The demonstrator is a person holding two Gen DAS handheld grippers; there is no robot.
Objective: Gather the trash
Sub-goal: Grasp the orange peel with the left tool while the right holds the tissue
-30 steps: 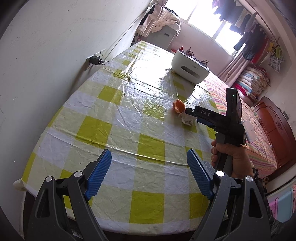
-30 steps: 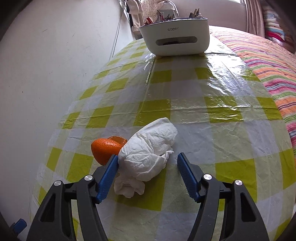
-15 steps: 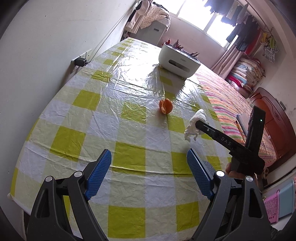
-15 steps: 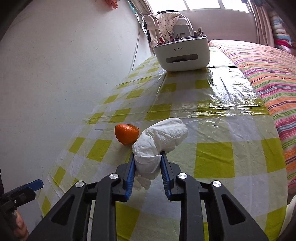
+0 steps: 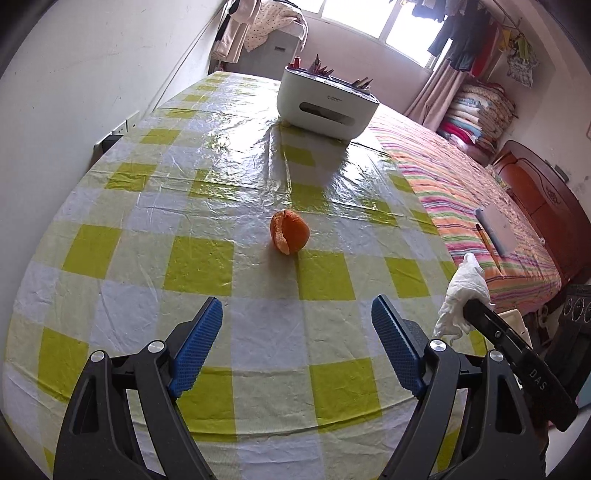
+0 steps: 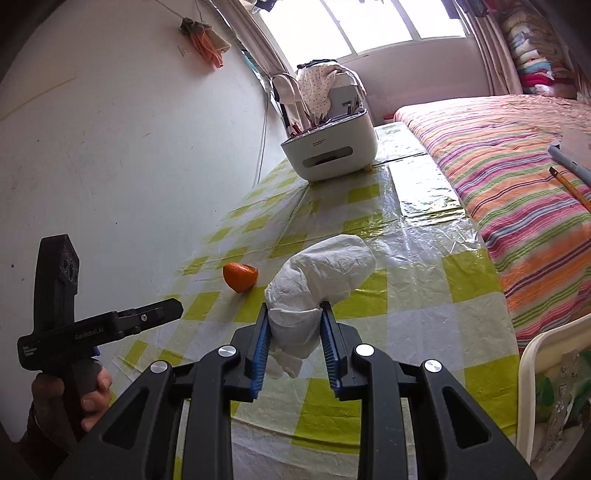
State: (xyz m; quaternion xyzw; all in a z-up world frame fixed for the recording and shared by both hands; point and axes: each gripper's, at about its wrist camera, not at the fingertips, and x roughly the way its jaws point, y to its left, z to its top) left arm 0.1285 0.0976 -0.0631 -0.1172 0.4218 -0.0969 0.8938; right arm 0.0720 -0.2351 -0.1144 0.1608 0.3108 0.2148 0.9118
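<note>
Left wrist view: the left gripper (image 5: 295,339) was held wide apart and empty; the orange peel (image 5: 289,236) lay straight ahead on the tablecloth (image 5: 207,177), nothing between. Right wrist view: the right gripper (image 6: 295,350) was clamped on the crumpled tissue (image 6: 317,273), lifted clear; a white bin (image 6: 532,369) was seen at lower right.

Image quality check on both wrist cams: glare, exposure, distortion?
Left wrist view: window blown out, specular glare on the plastic tablecloth near the white bin, strong fisheye bowing, dark corner vignette. Right wrist view: window also overexposed, glare streaks on the cloth, crumpled tissue sharp; bed slightly soft at the edge.
</note>
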